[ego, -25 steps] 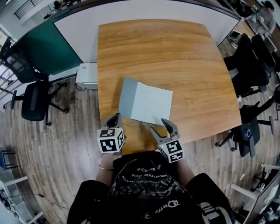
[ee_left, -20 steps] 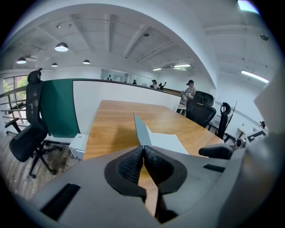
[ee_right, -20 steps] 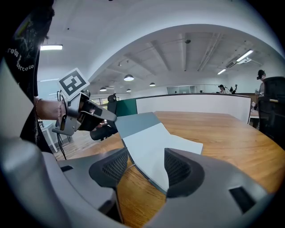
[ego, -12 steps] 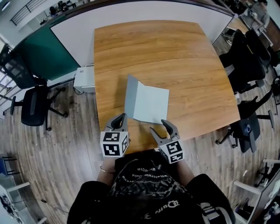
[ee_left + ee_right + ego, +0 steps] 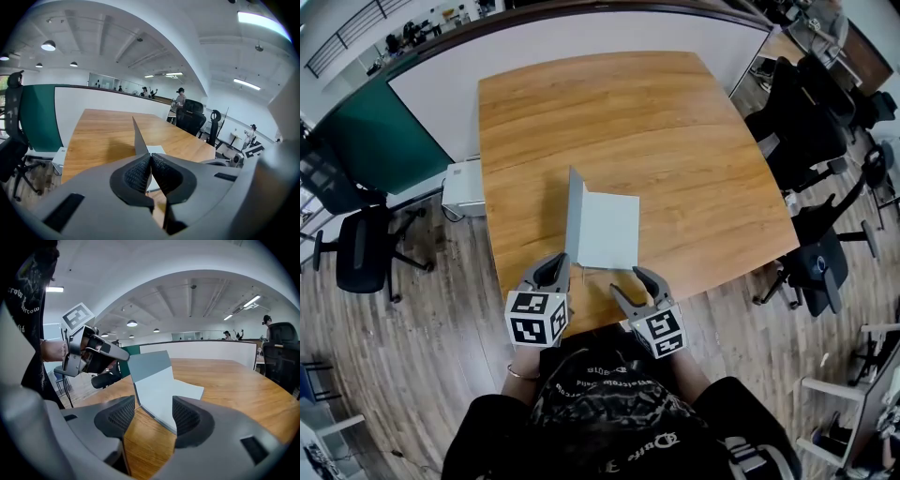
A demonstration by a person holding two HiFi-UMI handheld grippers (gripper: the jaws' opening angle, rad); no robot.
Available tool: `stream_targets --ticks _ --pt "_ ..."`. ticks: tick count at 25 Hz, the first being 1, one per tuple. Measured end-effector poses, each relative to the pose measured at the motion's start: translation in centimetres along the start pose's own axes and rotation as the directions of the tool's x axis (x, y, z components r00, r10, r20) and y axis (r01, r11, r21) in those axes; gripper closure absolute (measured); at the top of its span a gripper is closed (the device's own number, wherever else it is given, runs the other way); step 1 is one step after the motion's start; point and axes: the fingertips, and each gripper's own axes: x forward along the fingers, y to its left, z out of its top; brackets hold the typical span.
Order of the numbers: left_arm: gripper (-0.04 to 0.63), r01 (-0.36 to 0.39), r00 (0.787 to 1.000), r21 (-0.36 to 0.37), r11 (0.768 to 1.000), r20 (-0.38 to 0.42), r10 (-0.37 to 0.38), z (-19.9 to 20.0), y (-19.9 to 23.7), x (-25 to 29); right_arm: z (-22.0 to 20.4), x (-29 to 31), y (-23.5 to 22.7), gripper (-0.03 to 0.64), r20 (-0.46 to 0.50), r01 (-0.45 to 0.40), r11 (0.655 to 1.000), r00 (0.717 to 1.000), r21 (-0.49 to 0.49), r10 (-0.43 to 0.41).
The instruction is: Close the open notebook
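Observation:
The notebook (image 5: 611, 232) lies open on the wooden table (image 5: 675, 122) near its front edge, pale page up. Its grey left cover (image 5: 575, 214) stands nearly upright. My left gripper (image 5: 557, 266) is shut at the cover's near corner. In the left gripper view the cover (image 5: 138, 137) rises edge-on straight from between the closed pads (image 5: 140, 173). The right gripper view shows the left gripper (image 5: 125, 355) at the cover's (image 5: 150, 364) top corner. My right gripper (image 5: 629, 284) is open just in front of the notebook's near edge, with nothing between its fingers (image 5: 123, 414).
Black office chairs stand on the floor left (image 5: 361, 248) and right (image 5: 811, 122) of the table. A white box (image 5: 465, 186) sits by the table's left side. A white and green partition (image 5: 581, 42) runs behind the table.
The left gripper has moved right and up with the cover, which has swung from a low tilt to nearly upright. The right gripper has shifted slightly left.

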Motion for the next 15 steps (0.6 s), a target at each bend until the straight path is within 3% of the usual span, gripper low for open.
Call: stream_targets --ticks 15 --pt "0.569 0.130 0.991 0.054 0.990 -0.032 -0.129 -0.2 -4.8 2.0 -1.3 -2.4 -2.0 0.376 0.004 0.069 0.996 0.998 0.051 -0.070"
